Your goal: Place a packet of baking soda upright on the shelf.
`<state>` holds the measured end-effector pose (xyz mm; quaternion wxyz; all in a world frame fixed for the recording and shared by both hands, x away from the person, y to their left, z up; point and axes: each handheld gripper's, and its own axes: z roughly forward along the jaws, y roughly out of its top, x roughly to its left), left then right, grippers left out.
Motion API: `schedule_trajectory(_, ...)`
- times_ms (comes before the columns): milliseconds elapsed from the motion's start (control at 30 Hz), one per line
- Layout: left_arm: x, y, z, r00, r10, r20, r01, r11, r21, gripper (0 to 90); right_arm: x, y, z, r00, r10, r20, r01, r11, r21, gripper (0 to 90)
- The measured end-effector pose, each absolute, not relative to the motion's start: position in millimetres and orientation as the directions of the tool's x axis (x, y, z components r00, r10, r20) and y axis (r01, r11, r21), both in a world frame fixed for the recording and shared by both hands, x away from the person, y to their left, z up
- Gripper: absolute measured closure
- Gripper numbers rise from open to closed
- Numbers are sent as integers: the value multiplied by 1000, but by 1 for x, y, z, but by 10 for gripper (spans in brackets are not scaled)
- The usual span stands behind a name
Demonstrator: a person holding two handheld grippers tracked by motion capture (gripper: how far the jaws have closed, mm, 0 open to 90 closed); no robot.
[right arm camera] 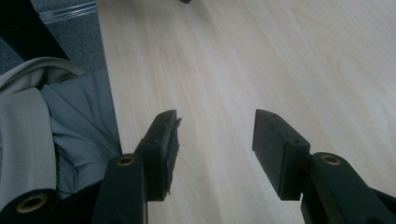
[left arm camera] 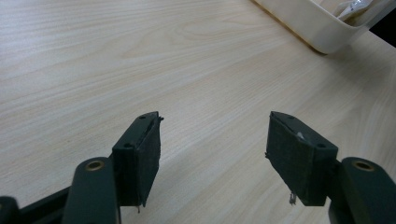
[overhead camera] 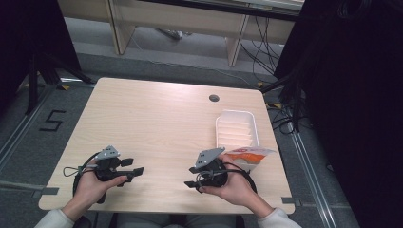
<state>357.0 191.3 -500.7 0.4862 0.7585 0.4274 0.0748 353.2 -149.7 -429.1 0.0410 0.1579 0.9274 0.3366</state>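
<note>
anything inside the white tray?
In the high view the white tray shows a bare ribbed floor. An orange-and-white packet overlaps its near rim, hiding that end. The left gripper view shows a wrapper corner inside.

A white ribbed tray (overhead camera: 236, 129) sits at the right side of a pale wood bench (overhead camera: 152, 123), an orange-and-white packet (overhead camera: 251, 155) just beside its near end.

Right claw (right arm camera: 215, 140) open, both black jaws spread apart with bare wood between them, nothing gripped. Light wood-grain surface (right arm camera: 261, 60) runs ahead and to the right. The surface's edge runs up the left side; past it, grey fabric (right arm camera: 60, 126), probably the person's clothing. Small dark object (right arm camera: 186, 1) at the top edge, too cropped to identify.
</note>
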Motion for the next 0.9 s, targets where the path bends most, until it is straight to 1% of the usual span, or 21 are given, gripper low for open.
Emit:
schedule_trajectory(167,357,191,-501,626,720,-300,574,-165,802,346,353,-153,-445,-949,312,53,270,711,649,499)
schedule_trajectory(267,357,192,-501,632,717,-295,570,-172,804,346,352,-156,-455,-939,334,82,305,700,645,498)
schedule_trajectory(300,357,192,-500,628,718,-301,575,-166,801,346,353,-157,-458,-945,318,72,287,706,648,498)
schedule_trajectory(333,357,192,-500,628,716,-304,576,-166,800,345,352,-160,-461,-937,340,82,311,700,643,495)
schedule_trajectory(467,356,191,-500,637,708,-303,568,-166,806,342,351,-166,-469,-930,352,102,329,681,654,494)
schedule_trajectory(633,356,191,-499,655,697,-293,554,-179,813,339,349,-170,-472,-929,359,95,327,668,668,491)
schedule_trajectory(900,356,190,-499,652,695,-303,558,-170,812,339,346,-181,-469,-921,379,90,336,656,676,482)
